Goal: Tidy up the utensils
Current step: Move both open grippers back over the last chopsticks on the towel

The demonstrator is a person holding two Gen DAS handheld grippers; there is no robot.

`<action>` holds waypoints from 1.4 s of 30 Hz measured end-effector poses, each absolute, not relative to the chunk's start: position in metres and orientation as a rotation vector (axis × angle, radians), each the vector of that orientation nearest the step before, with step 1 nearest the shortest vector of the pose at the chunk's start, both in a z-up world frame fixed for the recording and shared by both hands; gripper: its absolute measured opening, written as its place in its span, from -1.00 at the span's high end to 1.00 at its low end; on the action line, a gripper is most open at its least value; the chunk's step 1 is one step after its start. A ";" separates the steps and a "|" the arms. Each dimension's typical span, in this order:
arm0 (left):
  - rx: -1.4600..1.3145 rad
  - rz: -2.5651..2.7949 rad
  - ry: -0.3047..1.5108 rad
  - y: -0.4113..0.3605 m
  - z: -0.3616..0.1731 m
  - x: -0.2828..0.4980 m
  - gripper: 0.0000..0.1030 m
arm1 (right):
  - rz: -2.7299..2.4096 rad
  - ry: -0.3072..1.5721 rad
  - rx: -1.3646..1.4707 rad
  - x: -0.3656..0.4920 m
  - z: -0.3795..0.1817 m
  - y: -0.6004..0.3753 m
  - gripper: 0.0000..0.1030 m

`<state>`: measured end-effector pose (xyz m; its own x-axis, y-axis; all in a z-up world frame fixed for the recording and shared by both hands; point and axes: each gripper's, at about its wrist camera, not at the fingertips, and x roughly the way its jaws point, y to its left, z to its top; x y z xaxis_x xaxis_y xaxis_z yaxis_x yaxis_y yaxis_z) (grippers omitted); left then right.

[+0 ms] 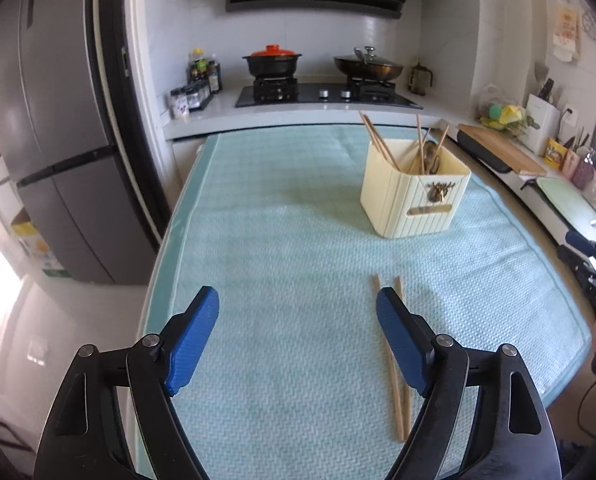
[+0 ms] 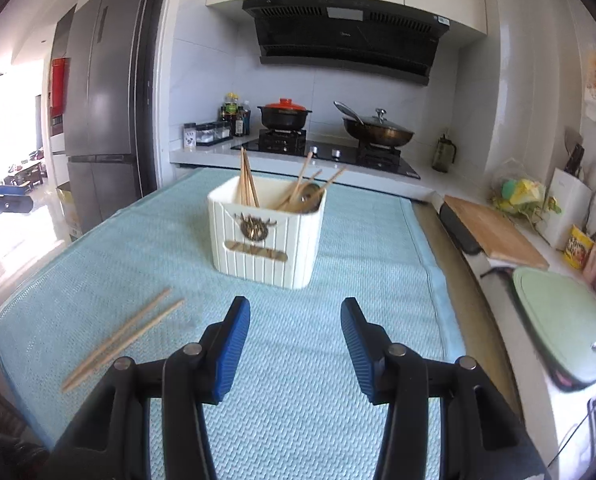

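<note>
A cream ribbed utensil holder (image 1: 414, 196) stands on the light blue mat (image 1: 282, 248), holding several wooden chopsticks and a spoon. It also shows in the right wrist view (image 2: 268, 240). A pair of wooden chopsticks (image 1: 398, 384) lies on the mat, partly hidden under my left gripper's right finger; in the right wrist view the pair (image 2: 124, 338) lies to the left. My left gripper (image 1: 298, 336) is open and empty above the mat. My right gripper (image 2: 296, 348) is open and empty, in front of the holder.
A stove (image 1: 326, 94) with a black pot with a red lid (image 1: 273, 65) and a wok (image 1: 368, 66) is at the back. A fridge (image 1: 58, 140) stands left. A wooden cutting board (image 2: 494, 232) and a green tray (image 2: 562, 316) lie on the right counter.
</note>
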<state>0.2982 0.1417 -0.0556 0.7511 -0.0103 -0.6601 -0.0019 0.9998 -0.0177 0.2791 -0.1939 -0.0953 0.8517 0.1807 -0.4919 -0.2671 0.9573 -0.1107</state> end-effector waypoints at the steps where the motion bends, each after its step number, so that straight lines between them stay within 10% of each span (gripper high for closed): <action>1: -0.033 -0.011 0.729 0.140 -0.065 0.295 -0.60 | 0.221 0.508 -0.169 0.277 -0.104 -0.195 0.07; 42: 0.060 -0.106 0.961 0.069 -0.201 0.388 -0.58 | 0.219 0.679 -0.060 0.228 -0.177 -0.185 0.07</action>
<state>0.3878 0.0690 -0.2010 0.5680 -0.0633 -0.8206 0.1163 0.9932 0.0038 0.2277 -0.1850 -0.1769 0.7563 0.1814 -0.6286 -0.2205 0.9753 0.0162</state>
